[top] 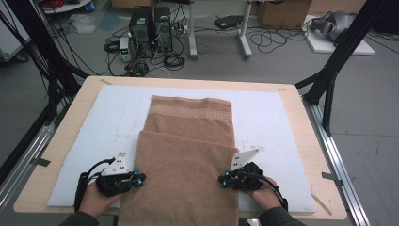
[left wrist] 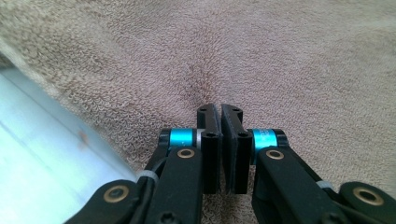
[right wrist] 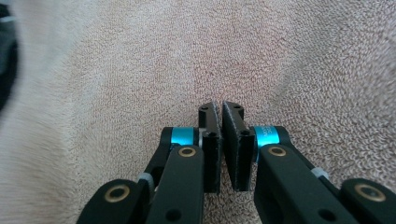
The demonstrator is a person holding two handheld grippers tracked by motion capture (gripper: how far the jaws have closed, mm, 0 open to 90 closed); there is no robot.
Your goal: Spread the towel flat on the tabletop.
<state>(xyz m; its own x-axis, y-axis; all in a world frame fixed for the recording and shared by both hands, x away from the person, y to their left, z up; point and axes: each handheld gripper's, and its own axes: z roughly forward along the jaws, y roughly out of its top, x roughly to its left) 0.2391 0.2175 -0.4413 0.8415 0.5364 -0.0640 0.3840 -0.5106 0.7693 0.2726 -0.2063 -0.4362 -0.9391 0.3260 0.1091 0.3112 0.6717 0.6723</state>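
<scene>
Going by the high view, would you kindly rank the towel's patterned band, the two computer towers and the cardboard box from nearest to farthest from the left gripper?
1. Patterned band: on the tan towel, up and right of the left gripper.
2. Computer towers: on the floor beyond the table's far edge.
3. Cardboard box: far right at the top, on the floor.

Both grippers closed, low at the near edge

The left gripper and right gripper pointed inward toward each other, jaws pressed together, each carried in a hand entering from the near edge.
</scene>
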